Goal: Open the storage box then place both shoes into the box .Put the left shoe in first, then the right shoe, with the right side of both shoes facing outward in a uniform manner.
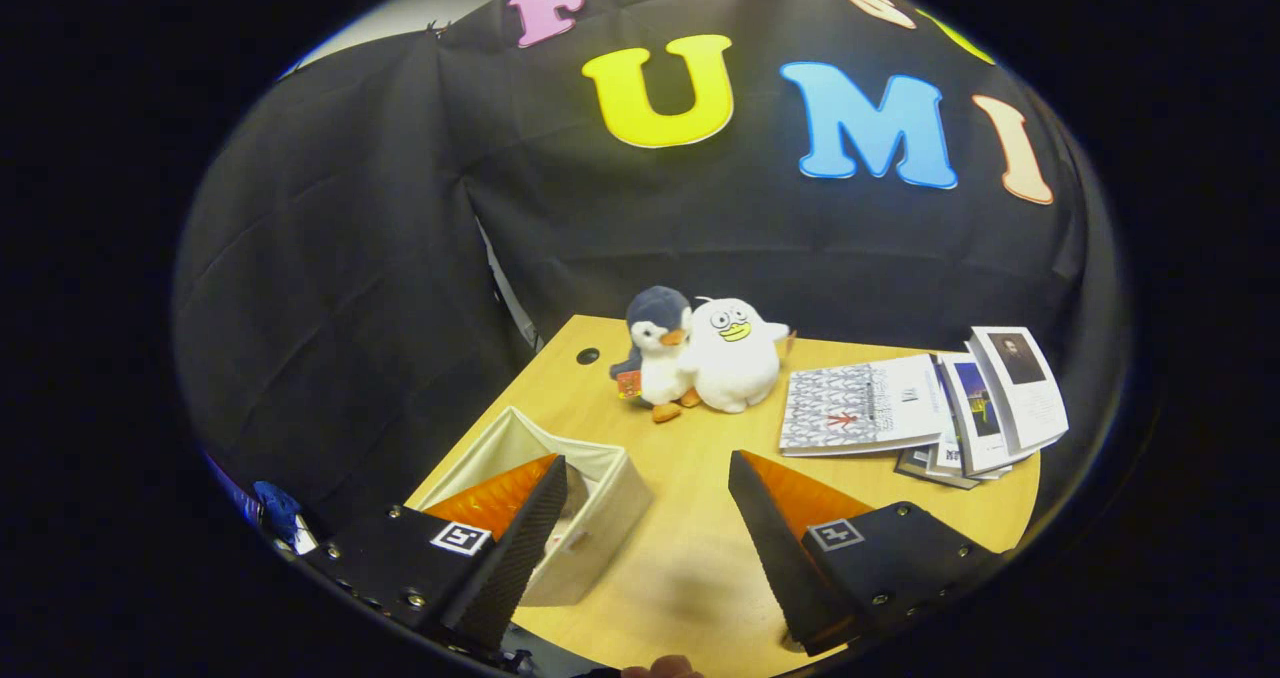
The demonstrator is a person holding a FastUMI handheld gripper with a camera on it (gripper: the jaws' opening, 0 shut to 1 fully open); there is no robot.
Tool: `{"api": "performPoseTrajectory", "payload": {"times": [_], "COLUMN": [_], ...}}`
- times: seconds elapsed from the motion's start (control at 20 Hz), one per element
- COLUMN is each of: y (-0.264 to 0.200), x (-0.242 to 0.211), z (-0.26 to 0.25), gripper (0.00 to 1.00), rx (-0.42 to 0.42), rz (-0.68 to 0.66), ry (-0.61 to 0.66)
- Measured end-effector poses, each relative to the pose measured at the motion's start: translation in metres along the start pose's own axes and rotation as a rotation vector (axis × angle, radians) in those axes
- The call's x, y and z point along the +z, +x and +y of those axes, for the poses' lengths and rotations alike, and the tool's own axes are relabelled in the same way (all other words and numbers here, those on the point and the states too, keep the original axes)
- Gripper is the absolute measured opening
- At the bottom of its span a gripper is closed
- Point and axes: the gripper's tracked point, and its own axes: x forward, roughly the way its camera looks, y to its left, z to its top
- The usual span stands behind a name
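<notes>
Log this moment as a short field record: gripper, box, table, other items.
gripper: gripper open, fingers apart, holding nothing
box: beige fabric storage box partly behind one finger, top open
table: wooden table, bare patch between the fingers
toys: penguin plush touching white duck plush, beyond the fingers
reading: booklets fanned beside the plush toys
shoes: none located

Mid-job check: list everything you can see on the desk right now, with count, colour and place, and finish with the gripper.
Desk: one, light wood, under everything.
Storage box: one, beige fabric, open top, partly behind the left finger.
Penguin plush: one, grey and white, at the desk's far edge, touching the duck plush.
Duck plush: one, white with yellow beak, right beside the penguin.
Patterned book: one, grey-white cover, beyond the right finger.
Booklets: several, white covers, fanned out just right of the book.
Desk hole: one, dark, left of the penguin.
Gripper: one, jaws open, holding nothing, bare desk between them.
</notes>
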Motion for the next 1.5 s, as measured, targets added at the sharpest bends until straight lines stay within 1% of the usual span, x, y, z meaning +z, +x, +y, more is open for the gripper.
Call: {"api": "performPoseTrajectory", "payload": {"times": [0.2, 0.4, 0.65, 0.85, 1.05, 1.25, 1.45, 1.5], "y": [-0.024, -0.042, -0.056, -0.054, -0.037, -0.018, 0.005, 0.014], "x": [-0.026, -0.069, -0.136, -0.190, -0.232, -0.259, -0.272, -0.272], "z": [-0.071, -0.136, -0.191, -0.213, -0.221, -0.229, -0.247, -0.248], "gripper": [0.98, 0.98, 0.98, 0.98, 0.98, 0.98, 0.98, 0.98], "rx": [-0.085, -0.167, -0.215, -0.227, -0.203, -0.190, -0.229, -0.228], "rz": [-0.023, -0.009, 0.043, 0.119, 0.209, 0.277, 0.332, 0.341], "ry": [0.072, 0.113, 0.166, 0.211, 0.245, 0.275, 0.251, 0.249]}}
